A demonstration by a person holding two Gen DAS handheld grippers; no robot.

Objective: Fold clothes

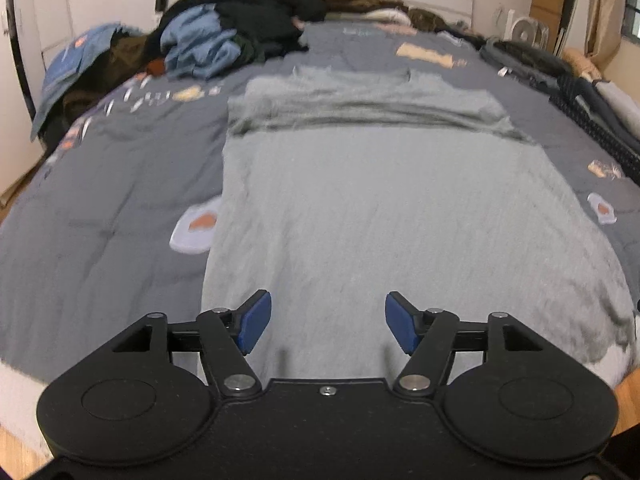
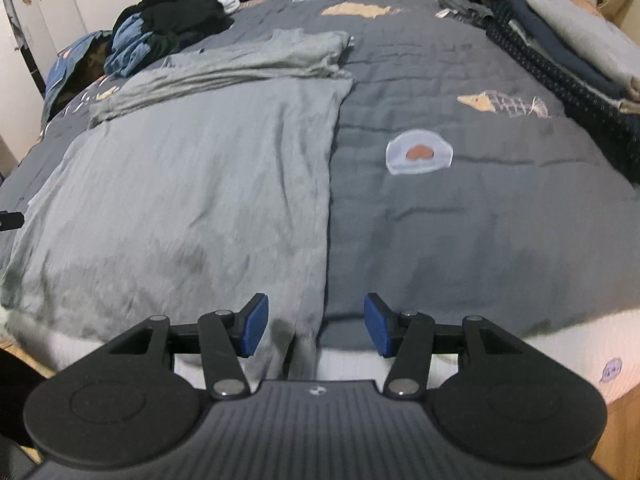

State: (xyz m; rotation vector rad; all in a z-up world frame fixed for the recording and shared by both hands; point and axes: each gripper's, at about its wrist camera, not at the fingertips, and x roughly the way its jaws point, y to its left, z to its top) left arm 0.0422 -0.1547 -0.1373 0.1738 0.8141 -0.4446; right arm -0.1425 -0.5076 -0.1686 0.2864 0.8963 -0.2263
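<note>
A light grey garment (image 1: 380, 208) lies flat on the bed, its far part folded into a rumpled band. In the left wrist view my left gripper (image 1: 328, 322) hovers open over the garment's near hem, with nothing pinched between its blue pads (image 1: 254, 322). The same grey garment (image 2: 192, 184) fills the left half of the right wrist view. There my right gripper (image 2: 316, 324) stands open above the garment's near right edge, where it hangs over the mattress side. Cloth lies below the gap between its fingers, but the blue pads (image 2: 378, 326) do not press on it.
A dark grey quilt (image 2: 460, 220) with fish and egg prints covers the bed. A heap of black and blue clothes (image 1: 240, 28) sits at the far left. Folded clothes (image 2: 580, 52) are stacked along the right edge. Wooden floor (image 1: 628, 396) shows beyond the bed's near corner.
</note>
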